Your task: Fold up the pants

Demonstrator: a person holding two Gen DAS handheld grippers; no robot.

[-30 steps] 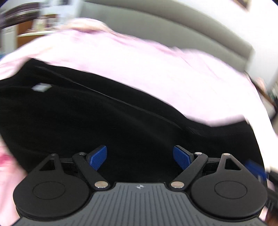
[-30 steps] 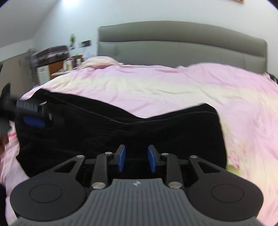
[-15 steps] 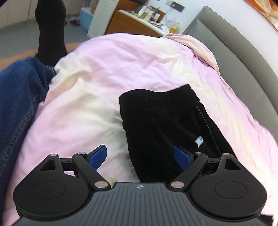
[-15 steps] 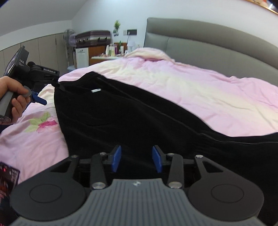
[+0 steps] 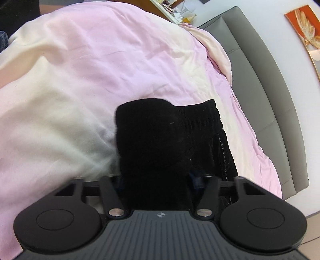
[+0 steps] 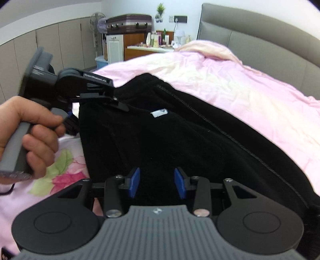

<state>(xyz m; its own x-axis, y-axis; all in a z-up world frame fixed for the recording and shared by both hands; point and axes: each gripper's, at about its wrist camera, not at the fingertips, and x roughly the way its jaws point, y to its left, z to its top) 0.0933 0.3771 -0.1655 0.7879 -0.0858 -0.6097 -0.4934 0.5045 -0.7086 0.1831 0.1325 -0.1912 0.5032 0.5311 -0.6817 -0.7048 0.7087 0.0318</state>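
The black pants (image 6: pixel 180 140) lie on the pink duvet (image 6: pixel 250 96), with a white label (image 6: pixel 159 113) showing near the waistband. In the left wrist view the waistband end (image 5: pixel 170 136) fills the space between my left gripper's jaws (image 5: pixel 156 180); the blue pads are hidden by cloth, and the jaws stand wide around it. In the right wrist view a hand holds the left gripper (image 6: pixel 96 96) at the pants' left edge. My right gripper (image 6: pixel 157 183) is open, pads apart over the black cloth near the front.
A grey padded headboard (image 6: pixel 260 34) runs behind the bed. A dresser with bottles (image 6: pixel 138 48), a suitcase (image 6: pixel 128 24) and a fan (image 6: pixel 97 18) stand to the left. The duvet has a flower print (image 6: pixel 64 170) at the front left.
My left gripper has moved onto the waistband end, so cloth now covers its pads. My right gripper has drawn nearer the left one, with its jaws a little wider.
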